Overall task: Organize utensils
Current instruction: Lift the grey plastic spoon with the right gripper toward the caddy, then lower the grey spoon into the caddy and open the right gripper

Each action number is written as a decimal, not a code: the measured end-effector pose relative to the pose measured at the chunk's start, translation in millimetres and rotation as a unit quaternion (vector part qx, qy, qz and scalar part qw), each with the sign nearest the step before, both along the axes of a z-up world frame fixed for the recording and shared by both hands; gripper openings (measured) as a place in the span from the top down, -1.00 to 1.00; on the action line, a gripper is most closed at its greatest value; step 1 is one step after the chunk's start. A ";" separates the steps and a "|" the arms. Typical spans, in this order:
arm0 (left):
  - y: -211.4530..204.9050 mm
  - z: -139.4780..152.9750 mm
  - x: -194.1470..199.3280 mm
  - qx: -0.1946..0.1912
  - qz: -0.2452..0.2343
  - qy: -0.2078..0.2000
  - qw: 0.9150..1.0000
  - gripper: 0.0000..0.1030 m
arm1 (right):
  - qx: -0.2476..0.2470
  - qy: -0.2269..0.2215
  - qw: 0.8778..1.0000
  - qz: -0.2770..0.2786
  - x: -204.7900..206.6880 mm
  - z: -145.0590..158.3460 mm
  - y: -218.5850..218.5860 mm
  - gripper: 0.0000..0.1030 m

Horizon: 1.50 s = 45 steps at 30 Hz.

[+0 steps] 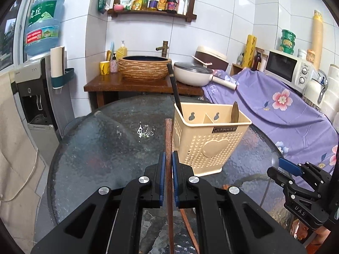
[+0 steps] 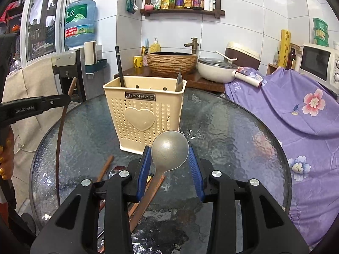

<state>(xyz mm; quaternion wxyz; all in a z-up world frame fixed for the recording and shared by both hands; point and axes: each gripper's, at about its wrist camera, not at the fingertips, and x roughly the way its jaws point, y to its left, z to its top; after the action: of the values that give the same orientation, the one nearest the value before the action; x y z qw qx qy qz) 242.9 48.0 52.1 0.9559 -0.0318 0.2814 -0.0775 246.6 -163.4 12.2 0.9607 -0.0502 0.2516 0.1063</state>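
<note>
Holding two utensils above the glass tabletop (image 2: 222,127), I read the scene from nearest to farthest. Left wrist view: my left gripper (image 1: 168,162) is clenched on a wooden chopstick (image 1: 168,139), the blue pads pinching it along its length, with one end standing up beyond the fingertips and the rest running back under the gripper. I judge the chopstick light, stiff and slender; a pinch this far along the shaft may let it pivot, so the grip should stay firm while I tip it over a compartment. Right wrist view: my right gripper (image 2: 170,155) grasps a metal spoon (image 2: 170,149) across its bowl, the handle trailing down toward me. The bowl is smooth, rounded and probably slippery, so I judge this hold less secure than one on the flat handle; the spoon is rigid and not fragile. Below it, more wooden chopsticks (image 2: 106,167) and another spoon (image 2: 117,168) lie on the tabletop, waiting. Beyond both grippers stands the cream perforated utensil holder (image 2: 146,110), upright and divided into compartments; it already contains a black-handled utensil (image 2: 120,67) at its left and a brown spoon handle (image 1: 234,113) at its right. It looks light and may slide if knocked. Farthest back: a woven basin (image 1: 144,67) and a lidded pan (image 1: 193,73).
</note>
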 end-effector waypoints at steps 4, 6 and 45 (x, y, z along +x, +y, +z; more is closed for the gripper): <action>0.6 2.7 -1.6 0.001 0.002 -0.005 1.000 0.87 | -0.004 -0.007 1.000 0.000 -2.8 3.0 1.0 0.28; 1.8 4.7 -2.6 0.001 0.003 -0.008 1.000 0.87 | -0.006 -0.009 1.000 0.001 -2.8 4.0 1.9 0.28; -6.1 81.4 2.5 -0.026 -0.055 -0.063 0.996 0.87 | -0.003 -0.070 0.997 0.023 32.5 67.2 13.1 0.28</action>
<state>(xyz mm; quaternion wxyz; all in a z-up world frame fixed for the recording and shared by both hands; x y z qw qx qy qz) 245.5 41.8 133.5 0.9649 -0.0362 0.2198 -0.1389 279.1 -150.3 79.5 0.9732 -0.0664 0.1824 0.1234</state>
